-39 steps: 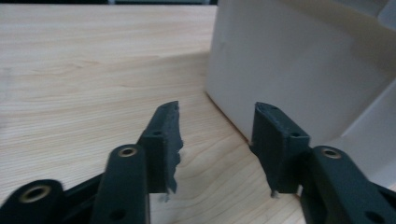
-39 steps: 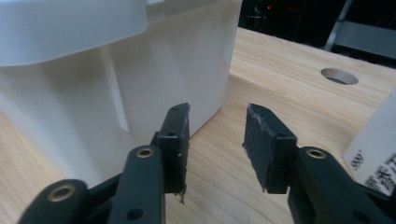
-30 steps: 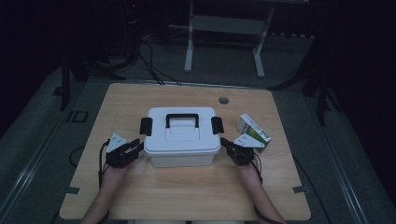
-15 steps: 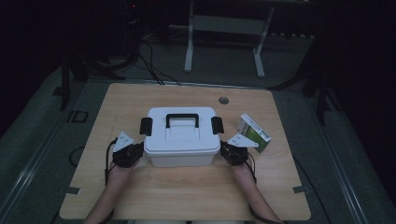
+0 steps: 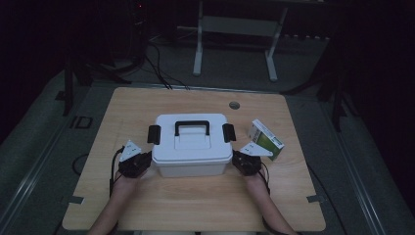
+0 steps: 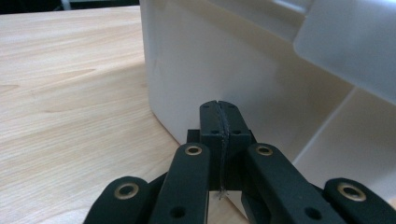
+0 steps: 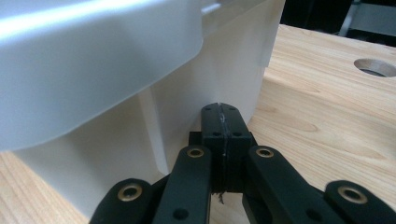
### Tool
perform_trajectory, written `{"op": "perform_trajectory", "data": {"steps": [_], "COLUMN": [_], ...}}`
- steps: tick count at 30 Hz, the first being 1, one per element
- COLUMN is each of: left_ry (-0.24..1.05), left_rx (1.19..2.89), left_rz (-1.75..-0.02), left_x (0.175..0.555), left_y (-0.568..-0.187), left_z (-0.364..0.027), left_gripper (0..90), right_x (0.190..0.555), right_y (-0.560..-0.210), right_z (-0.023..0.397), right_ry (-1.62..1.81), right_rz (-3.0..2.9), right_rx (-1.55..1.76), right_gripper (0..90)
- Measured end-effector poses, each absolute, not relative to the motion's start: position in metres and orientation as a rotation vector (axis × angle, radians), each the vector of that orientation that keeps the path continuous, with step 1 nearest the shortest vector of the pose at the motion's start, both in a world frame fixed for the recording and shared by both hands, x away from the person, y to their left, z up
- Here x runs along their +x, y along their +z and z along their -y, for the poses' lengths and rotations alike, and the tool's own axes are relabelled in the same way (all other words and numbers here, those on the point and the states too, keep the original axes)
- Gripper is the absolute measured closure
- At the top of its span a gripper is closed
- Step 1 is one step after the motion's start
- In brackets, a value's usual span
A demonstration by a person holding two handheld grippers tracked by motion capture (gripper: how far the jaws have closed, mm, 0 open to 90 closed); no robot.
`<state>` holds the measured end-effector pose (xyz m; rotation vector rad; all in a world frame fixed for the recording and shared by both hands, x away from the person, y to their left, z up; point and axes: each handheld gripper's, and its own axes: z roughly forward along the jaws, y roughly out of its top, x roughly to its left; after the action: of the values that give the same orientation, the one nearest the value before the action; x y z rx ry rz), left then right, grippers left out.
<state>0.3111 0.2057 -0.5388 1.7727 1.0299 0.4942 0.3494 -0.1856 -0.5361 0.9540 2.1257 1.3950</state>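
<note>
Dim high view with dark surroundings; brighter, sharper gripper views.

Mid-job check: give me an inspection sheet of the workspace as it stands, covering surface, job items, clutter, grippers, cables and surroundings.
Surface: wooden table, with a round hole near the far edge.
Job's things: white box mid-table, lid on, black handle and a black latch at each end.
Clutter: green and white carton right of the box.
Grippers: left gripper shut, nothing between the jaws, tip at the box's left wall; right gripper shut, also holding nothing, tip at the right wall.
Cables: one trails from each gripper; more lie on the floor beyond the table.
Surroundings: dark room, a grey stand behind the table.
</note>
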Motion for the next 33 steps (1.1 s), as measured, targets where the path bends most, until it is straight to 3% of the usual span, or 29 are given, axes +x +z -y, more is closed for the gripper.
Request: {"op": "perform_trajectory", "data": {"steps": [33], "left_ry": [0.376], "left_rx": [1.815], "left_rz": [-0.924], "left_x": [0.271], "left_y": [-0.538], "left_z": [-0.181], "left_gripper": [89.8], "right_x": [0.294], "right_y": [-0.534], "right_z": [0.226], "right_ry": [1.404], "right_rz": [-2.141], "right_rx": [0.987], "right_gripper": [90.0]}}
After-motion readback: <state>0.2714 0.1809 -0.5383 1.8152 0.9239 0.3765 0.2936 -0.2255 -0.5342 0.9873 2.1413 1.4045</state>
